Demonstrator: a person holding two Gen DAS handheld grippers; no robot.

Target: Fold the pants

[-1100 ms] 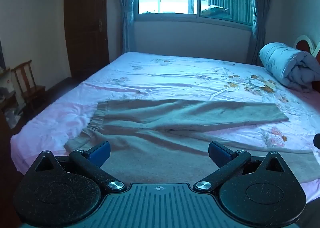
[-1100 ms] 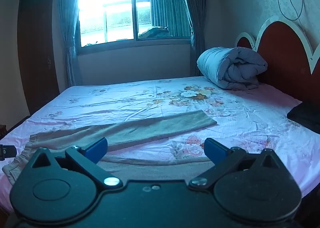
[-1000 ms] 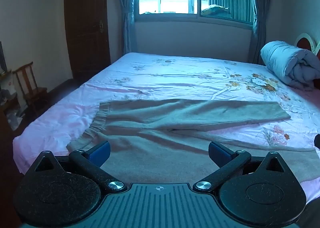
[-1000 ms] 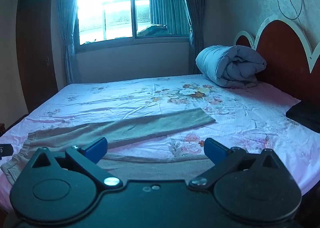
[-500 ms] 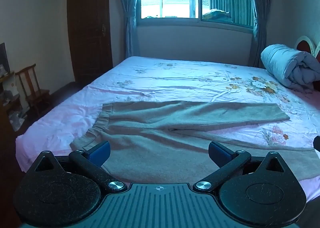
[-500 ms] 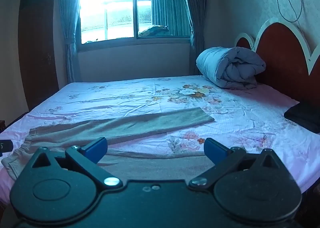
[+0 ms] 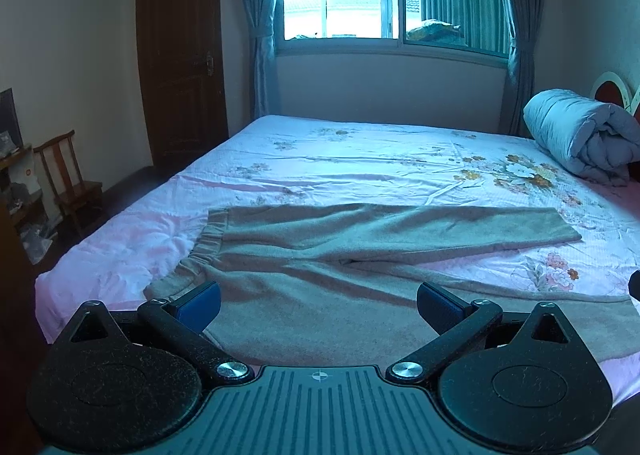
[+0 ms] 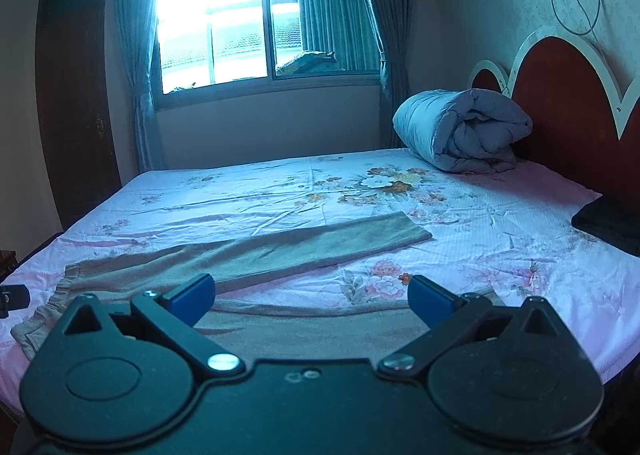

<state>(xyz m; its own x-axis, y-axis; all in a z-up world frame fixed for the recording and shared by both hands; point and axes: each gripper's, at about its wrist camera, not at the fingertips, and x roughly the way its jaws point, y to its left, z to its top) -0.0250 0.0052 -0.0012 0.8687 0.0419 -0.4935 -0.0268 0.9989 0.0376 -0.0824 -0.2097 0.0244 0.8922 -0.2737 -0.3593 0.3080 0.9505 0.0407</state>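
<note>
Tan pants [image 7: 360, 251] lie flat on the pink floral bed sheet [image 7: 360, 159], elastic waistband to the left, both legs spread out to the right. They also show in the right wrist view [image 8: 280, 255]. My left gripper [image 7: 318, 301] is open and empty, held above the near waist and hip part. My right gripper [image 8: 310, 295] is open and empty, held above the near leg close to its hem. Neither gripper touches the cloth.
A rolled grey-blue quilt [image 8: 460, 131] lies at the head of the bed by the red headboard [image 8: 568, 103]. A dark item [image 8: 612, 223] lies at the bed's right edge. A wooden chair [image 7: 68, 183] and a door [image 7: 180, 47] are to the left.
Both views have shifted slightly: the bed and pants sit a little lower and farther in the frames. The pants have not moved and both grippers stay open.
</note>
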